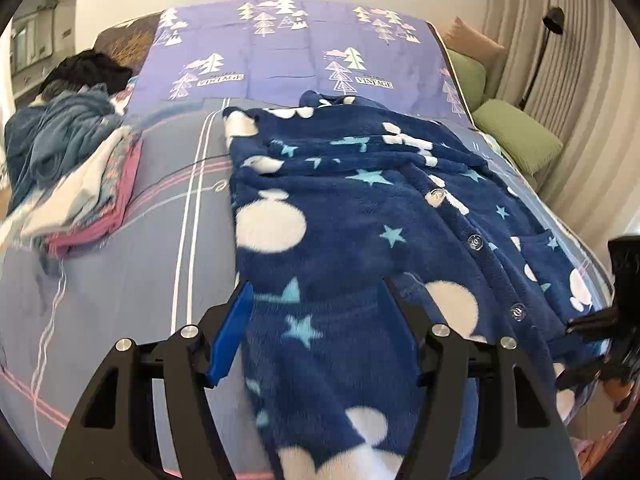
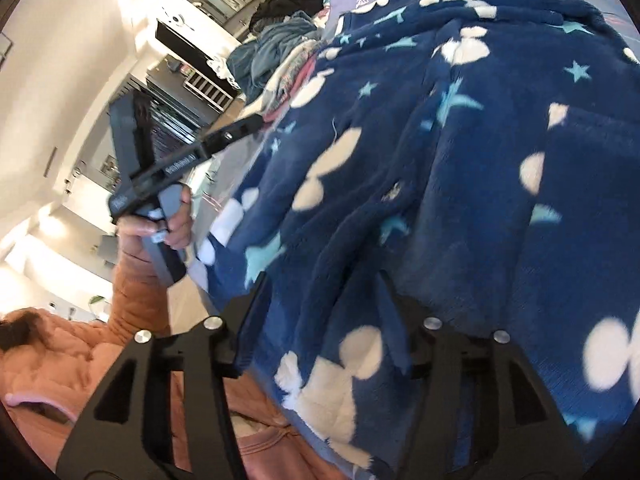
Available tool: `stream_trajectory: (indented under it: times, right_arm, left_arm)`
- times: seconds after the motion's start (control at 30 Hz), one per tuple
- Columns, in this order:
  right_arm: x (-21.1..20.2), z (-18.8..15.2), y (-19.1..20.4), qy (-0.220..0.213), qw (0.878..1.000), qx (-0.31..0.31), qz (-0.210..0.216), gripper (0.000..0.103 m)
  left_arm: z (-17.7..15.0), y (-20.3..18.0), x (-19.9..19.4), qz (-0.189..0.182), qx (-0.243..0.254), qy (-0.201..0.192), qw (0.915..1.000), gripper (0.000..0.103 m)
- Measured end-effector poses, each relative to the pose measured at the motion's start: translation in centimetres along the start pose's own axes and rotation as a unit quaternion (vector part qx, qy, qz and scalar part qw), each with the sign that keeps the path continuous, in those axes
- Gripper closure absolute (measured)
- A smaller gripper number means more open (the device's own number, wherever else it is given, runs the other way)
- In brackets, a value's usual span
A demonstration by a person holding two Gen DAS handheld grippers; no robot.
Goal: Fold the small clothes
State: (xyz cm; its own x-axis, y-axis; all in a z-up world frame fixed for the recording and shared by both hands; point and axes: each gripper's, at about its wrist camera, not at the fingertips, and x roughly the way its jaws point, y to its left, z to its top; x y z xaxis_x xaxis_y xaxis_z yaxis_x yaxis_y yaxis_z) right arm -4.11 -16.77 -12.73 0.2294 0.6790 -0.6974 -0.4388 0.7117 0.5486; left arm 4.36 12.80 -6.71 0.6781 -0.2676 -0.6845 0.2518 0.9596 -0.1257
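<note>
Left wrist view: left gripper spread wide, blue-padded fingers straddling the near hem of the fleece pyjama top, fabric lying between the jaws but not visibly pinched; hard to say whether anything is truly held. Ahead of the gripper, the navy garment with white blobs and teal stars spread lengthwise over the striped bedsheet, button placket running off to the forward right, upper part rumpled and partly doubled over near the purple tree-print pillowcase. Off to the forward left, a stack of folded clothes in pink and white, and beyond it a loose heap of unfolded clothes in blue and black. At the far right edge, part of the other tool showing. Right wrist view: right gripper also well open, fleece draped across and between its fingers, close against the lens; grip on the cloth not clear, pads mostly hidden by pile. Up and left of it, the left tool held in a hand at the garment's edge. Judged from all this: some pieces already folded and stacked, this top only laid out and barely begun, the heap beyond still waiting.
</note>
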Motion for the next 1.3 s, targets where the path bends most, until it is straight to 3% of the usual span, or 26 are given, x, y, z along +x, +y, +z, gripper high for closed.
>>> stream_trajectory:
  times: [0.1,0.13,0.2,0.23,0.27,0.33,0.43,0.5,0.57,0.63,0.67,0.77,0.87,0.93,1.03,1.1,1.2,1.27,1.3]
  right_arm:
    - [1.0,0.4,0.8,-0.001,1.0,0.0,-0.002,0.048]
    - [1.4,0.7,0.9,0.0,1.0,-0.001,0.006,0.063]
    - [1.9,0.7,2.1,0.023,0.999,-0.007,0.048,0.083]
    - [1.7,0.5,2.5,0.023,0.999,-0.013,0.045,0.093]
    - [1.4,0.1,3.2,0.017,0.999,-0.026,0.03,0.096]
    - [0.5,-0.3,3.2,0.01,1.0,-0.02,0.013,0.098]
    - [-2.1,-1.2,2.2,-0.03,0.999,0.013,0.028,0.099]
    - [-4.1,-1.9,1.5,-0.06,0.997,0.032,0.037,0.099]
    - [-5.3,-2.6,1.0,-0.075,0.995,0.041,0.041,0.102]
    - [-5.8,-3.4,0.8,-0.079,0.996,0.04,0.024,0.103]
    - [-5.7,-3.8,0.7,-0.078,0.996,0.035,-0.004,0.103]
    - [-6.3,-4.7,-0.8,-0.085,0.992,0.051,-0.073,0.099]
    - [-10.1,-6.0,-2.5,-0.151,0.98,0.082,-0.101,0.092]
    - [-13.1,-7.2,-3.8,-0.202,0.964,0.112,-0.134,0.056]
    - [-15.5,-9.1,-6.4,-0.222,0.943,0.169,-0.181,0.053]
    - [-15.7,-10.1,-8.5,-0.211,0.94,0.21,-0.168,0.053]
    - [-13.9,-11.7,-11.5,-0.191,0.937,0.267,-0.117,0.053]
    - [-12.8,-12.1,-12.2,-0.196,0.938,0.274,-0.085,0.051]
    - [-12.6,-12.1,-12.1,-0.201,0.939,0.271,-0.073,0.045]
  left_arm:
    - [-0.7,0.3,-0.6,-0.003,-0.016,0.002,0.9999,0.038]
    - [-0.9,0.3,-0.7,-0.002,-0.018,0.002,0.9998,0.038]
    - [-1.2,0.2,-1.1,-0.003,-0.021,0.002,0.9998,0.038]
    - [-1.4,0.2,-1.4,-0.003,-0.019,0.001,0.9998,0.038]
    - [-1.8,0.1,-1.7,-0.001,-0.017,-0.001,0.9999,0.038]
    - [-2.3,0.1,-2.1,0.004,-0.012,-0.001,0.9999,0.038]
    - [-3.4,0.5,-2.8,0.011,-0.011,0.003,0.9999,0.037]
    - [-4.3,0.8,-3.2,0.015,-0.015,0.008,0.9997,0.027]
    - [-5.2,1.2,-3.8,0.016,-0.018,0.01,0.9997,0.024]
    - [-6.1,1.4,-4.2,0.011,-0.017,0.015,0.9997,0.022]
    - [-6.5,1.5,-4.4,0.006,-0.018,0.018,0.9997,0.022]
    - [-7.6,1.9,-4.4,-0.006,-0.029,0.03,0.9991,0.021]
    - [-8.9,2.5,-4.4,-0.02,-0.055,0.048,0.9971,0.021]
    - [-9.8,2.9,-4.6,-0.037,-0.076,0.053,0.995,0.021]
    - [-10.9,3.3,-4.9,-0.069,-0.102,0.057,0.9908,0.022]
    - [-11.3,2.7,-5.1,-0.083,-0.094,0.057,0.9905,0.023]
    - [-11.9,1.0,-5.3,-0.113,-0.067,0.062,0.9894,0.029]
    - [-12.1,0.1,-5.4,-0.119,-0.056,0.066,0.9891,0.029]
    - [-12.2,0.0,-5.4,-0.122,-0.056,0.066,0.9888,0.03]
